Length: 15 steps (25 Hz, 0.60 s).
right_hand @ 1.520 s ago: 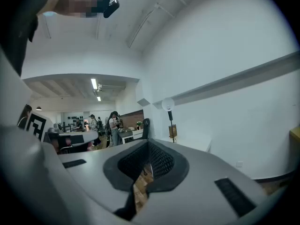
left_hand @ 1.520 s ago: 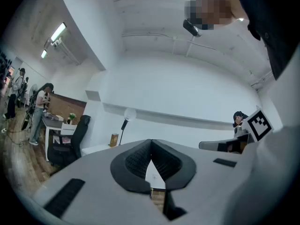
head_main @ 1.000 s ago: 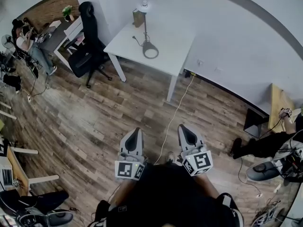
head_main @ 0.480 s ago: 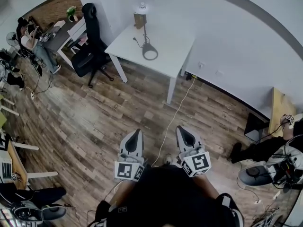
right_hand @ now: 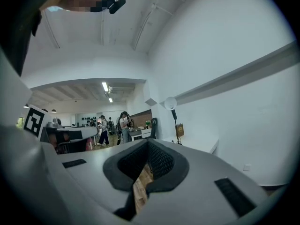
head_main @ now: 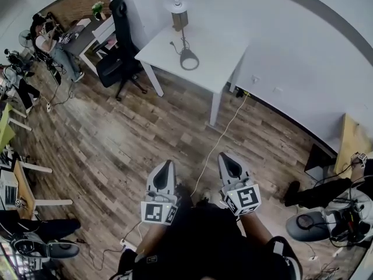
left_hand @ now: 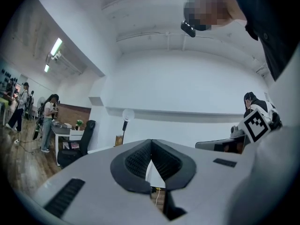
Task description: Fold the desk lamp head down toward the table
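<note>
My left hand-held gripper point(head_main: 164, 168) and right hand-held gripper point(head_main: 228, 162) are closed and empty. The lamp point(head_main: 178, 2) on the bench point(head_main: 218, 42) at 12 o'clock has barely neared. Its head is unfolded, so the approach continues.

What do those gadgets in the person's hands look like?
The left gripper and right gripper are light grey, tapered plastic shells with black ribbed pads inside. Each carries a white cube printed with black square markers. The person wears a black top.
</note>
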{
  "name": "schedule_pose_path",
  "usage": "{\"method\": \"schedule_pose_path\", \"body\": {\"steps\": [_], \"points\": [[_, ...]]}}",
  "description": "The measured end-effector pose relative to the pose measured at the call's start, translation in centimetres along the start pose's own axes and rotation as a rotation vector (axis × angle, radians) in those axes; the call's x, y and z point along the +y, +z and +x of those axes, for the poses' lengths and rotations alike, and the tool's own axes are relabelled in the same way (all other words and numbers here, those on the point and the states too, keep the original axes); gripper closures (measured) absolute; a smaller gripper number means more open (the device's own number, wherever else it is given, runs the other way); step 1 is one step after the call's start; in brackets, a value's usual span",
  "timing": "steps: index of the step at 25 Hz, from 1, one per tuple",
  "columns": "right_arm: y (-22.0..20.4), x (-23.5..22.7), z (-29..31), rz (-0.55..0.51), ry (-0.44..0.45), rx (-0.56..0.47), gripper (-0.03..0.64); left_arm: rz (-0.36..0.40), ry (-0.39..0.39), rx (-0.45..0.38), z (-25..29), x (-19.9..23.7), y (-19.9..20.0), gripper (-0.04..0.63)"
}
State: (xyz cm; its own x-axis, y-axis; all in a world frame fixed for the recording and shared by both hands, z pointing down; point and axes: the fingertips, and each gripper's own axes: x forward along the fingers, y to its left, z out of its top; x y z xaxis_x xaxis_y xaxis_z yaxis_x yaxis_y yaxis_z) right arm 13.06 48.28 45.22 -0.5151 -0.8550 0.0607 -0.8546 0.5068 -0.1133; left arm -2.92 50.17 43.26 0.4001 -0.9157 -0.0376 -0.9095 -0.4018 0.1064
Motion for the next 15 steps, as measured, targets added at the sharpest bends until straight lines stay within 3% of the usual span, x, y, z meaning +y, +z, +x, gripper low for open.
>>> {"method": "schedule_pose_path", "body": {"steps": [6,15], "points": [[-0.7,-0.7,1.3,0.018,0.004,0.008,0.603,-0.016,0.035,0.007,1.8,1.6,-0.7,0.571],[-0.8,-3.9,7.5,0.020,-0.017,0.024,0.603,-0.045,0.009,0.007,9.2,4.8,-1.6,0.571]]}}
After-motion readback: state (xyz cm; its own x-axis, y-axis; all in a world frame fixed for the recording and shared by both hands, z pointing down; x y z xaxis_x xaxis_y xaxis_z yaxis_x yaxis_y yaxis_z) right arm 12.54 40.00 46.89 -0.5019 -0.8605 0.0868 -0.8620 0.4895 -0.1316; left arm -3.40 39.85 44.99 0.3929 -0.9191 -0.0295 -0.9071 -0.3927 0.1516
